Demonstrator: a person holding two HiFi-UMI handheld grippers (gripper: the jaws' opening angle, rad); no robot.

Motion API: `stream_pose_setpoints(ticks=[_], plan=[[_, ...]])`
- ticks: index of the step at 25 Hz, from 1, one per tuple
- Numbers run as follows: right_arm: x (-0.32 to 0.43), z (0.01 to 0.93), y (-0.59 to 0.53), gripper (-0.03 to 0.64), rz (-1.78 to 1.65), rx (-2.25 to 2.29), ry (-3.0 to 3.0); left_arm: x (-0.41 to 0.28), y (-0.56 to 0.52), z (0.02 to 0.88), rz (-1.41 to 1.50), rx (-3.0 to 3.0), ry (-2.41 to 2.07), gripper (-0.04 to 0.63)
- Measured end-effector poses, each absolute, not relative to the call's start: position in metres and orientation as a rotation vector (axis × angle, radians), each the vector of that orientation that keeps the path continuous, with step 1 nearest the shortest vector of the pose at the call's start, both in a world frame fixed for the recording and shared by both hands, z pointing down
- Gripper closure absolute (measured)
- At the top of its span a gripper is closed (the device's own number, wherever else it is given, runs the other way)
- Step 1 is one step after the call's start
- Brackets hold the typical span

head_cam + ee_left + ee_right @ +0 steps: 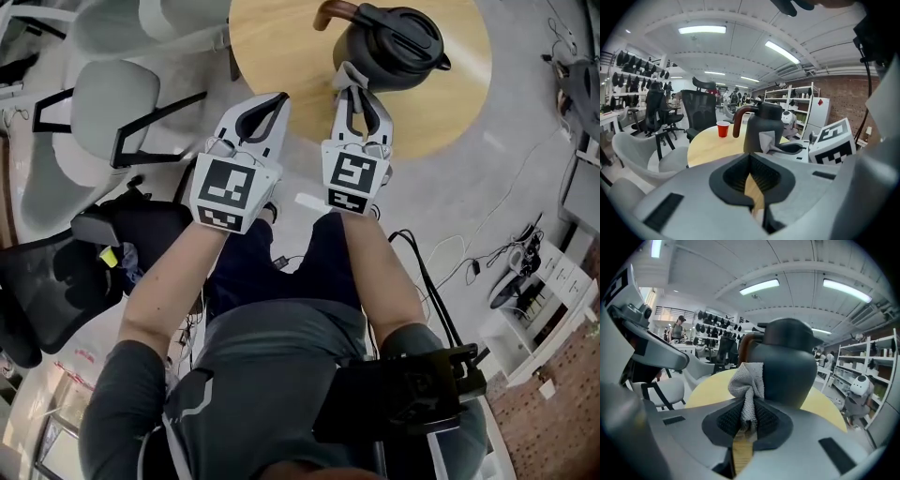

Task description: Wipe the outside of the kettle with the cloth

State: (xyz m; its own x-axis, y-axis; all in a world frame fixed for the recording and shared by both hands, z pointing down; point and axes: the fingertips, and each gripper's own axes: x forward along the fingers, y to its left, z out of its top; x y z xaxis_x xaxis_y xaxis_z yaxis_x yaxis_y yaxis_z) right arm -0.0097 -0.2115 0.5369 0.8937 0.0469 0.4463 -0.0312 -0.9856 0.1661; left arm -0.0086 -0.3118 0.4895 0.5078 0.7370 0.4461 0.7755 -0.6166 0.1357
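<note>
1 round table (281,56) with a pale wooden top carries 2 things. A dark kettle (394,42) with a black lid and a curved brown handle stands upright near the table's near edge, its spout pointing toward the right edge and its handle toward the left. A red cup (723,128) stands upright farther in, well apart from the kettle, toward the far left edge; it shows only in the left gripper view. The rest of the top is bare wood.
</note>
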Motion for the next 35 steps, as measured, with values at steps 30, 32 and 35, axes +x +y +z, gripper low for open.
stream_pose_setpoints(ticks=[30, 32, 35], plan=[[0.005, 0.417, -0.222, 0.565, 0.602, 2.909, 0.271, 0.006, -0.326, 0.414, -0.577, -2.657, -1.546, 0.586], [0.013, 0.419, -0.223, 0.565, 0.609, 2.91, 0.268, 0.014, -0.323, 0.411, -0.558, -2.657, -1.55, 0.586], [0.02, 0.433, -0.221, 0.565, 0.608, 2.903, 0.272, 0.023, -0.321, 0.421, -0.561, -2.65, -1.555, 0.587]])
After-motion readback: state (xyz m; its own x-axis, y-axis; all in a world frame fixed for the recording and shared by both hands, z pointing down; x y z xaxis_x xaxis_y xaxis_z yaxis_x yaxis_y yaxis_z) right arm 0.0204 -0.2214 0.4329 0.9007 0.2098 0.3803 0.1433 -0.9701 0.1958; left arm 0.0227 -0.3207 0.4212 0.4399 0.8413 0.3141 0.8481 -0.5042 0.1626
